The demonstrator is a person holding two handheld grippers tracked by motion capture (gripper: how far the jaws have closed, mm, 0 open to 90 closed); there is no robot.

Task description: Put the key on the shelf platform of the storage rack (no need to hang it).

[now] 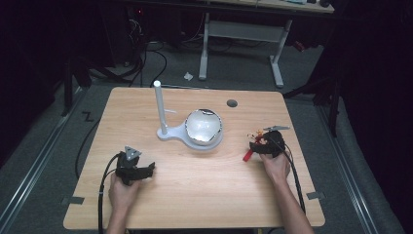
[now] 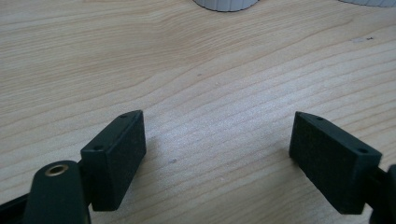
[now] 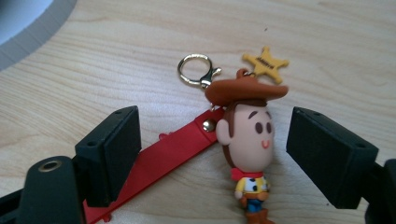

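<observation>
Wooden bench (image 1: 195,195) carries it all: near its left front edge the left gripper (image 1: 146,170) rests with jaws spread apart, nothing between them. Toward the middle stands a white stand (image 1: 168,131) holding a shiny bowl (image 1: 203,126). By the right edge, the right gripper (image 1: 257,145) has its jaws released either side of a cowboy keychain (image 3: 247,140), lying flat on its red strap (image 3: 163,158).

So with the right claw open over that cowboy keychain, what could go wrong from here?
Right claw stands open around the cowboy keychain, lying flat on the table. Closing may catch only the rounded head, which could squirt out. The red strap lies beside one pad and might get pinched instead. The gold ring could snag or drag.
</observation>
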